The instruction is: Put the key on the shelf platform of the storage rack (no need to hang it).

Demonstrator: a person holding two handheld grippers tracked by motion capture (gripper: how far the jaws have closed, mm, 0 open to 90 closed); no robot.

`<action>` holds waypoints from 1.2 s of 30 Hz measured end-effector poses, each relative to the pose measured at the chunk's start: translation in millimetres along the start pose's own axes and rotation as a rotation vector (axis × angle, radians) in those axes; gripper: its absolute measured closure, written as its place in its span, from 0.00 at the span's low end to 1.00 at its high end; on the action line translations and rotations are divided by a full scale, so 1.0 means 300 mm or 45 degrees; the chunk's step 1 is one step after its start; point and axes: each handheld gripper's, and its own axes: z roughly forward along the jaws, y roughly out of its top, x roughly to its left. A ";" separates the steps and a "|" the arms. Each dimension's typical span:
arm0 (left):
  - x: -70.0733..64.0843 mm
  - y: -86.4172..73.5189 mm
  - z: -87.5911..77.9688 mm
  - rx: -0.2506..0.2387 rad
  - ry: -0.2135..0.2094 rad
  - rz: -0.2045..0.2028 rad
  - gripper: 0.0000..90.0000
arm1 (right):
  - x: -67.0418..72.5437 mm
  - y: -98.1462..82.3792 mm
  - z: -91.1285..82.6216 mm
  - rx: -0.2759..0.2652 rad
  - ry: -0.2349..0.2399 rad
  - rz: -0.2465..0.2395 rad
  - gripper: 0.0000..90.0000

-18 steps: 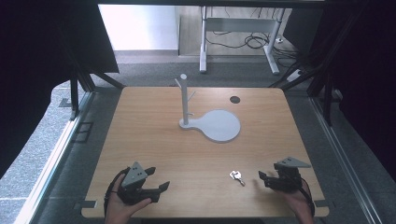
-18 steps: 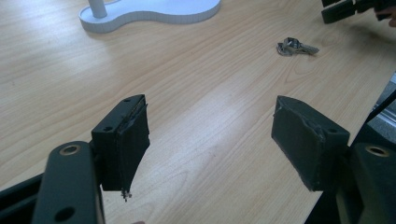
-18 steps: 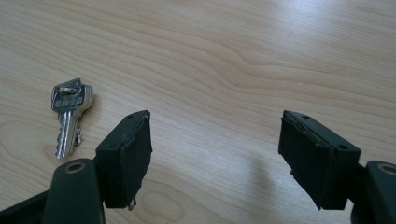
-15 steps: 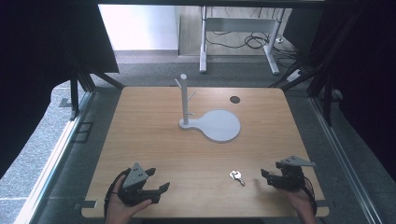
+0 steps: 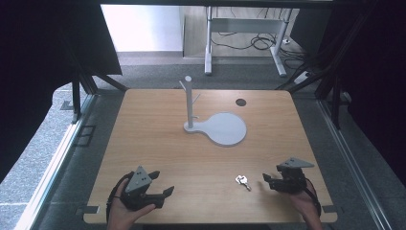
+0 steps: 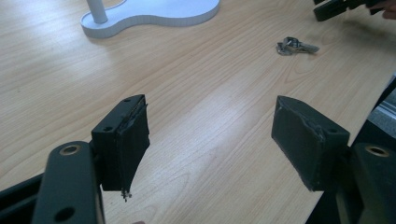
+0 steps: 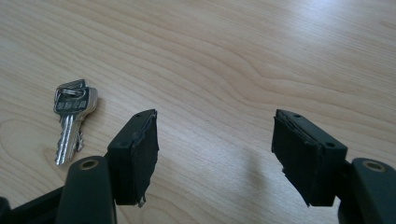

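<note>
A small bunch of silver keys (image 5: 243,181) lies flat on the wooden table (image 5: 158,139), near the front edge and right of centre. My right gripper (image 5: 269,176) rests just to the right of them, pointing left, jaws wide open and empty. In the right gripper view the keys (image 7: 72,116) lie to the left of the open right gripper (image 7: 215,140), outside its jaws. At the front left my left gripper (image 5: 162,183) is open too, held in a hand. In the left gripper view nothing but bare wood sits between the left gripper's (image 6: 212,135) jaws, and the keys (image 6: 295,45) lie farther off.
A white stand (image 5: 189,103) with an upright post and side pegs rises from a rounded white base (image 5: 225,129) at the table's middle. A small dark round hole (image 5: 240,102) marks the far right of the tabletop. Black frame rails (image 5: 335,134) run along both sides.
</note>
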 end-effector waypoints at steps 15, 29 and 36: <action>0.010 0.010 -0.037 -0.016 0.035 -0.010 0.31 | 0.024 0.076 -0.046 0.099 0.020 -0.055 0.41; 0.024 0.007 -0.035 -0.012 0.019 -0.026 0.31 | 0.084 0.231 -0.055 0.266 0.067 -0.157 0.44; 0.010 0.010 -0.033 -0.007 0.013 -0.013 0.31 | 0.149 0.274 -0.030 0.326 0.115 -0.227 0.45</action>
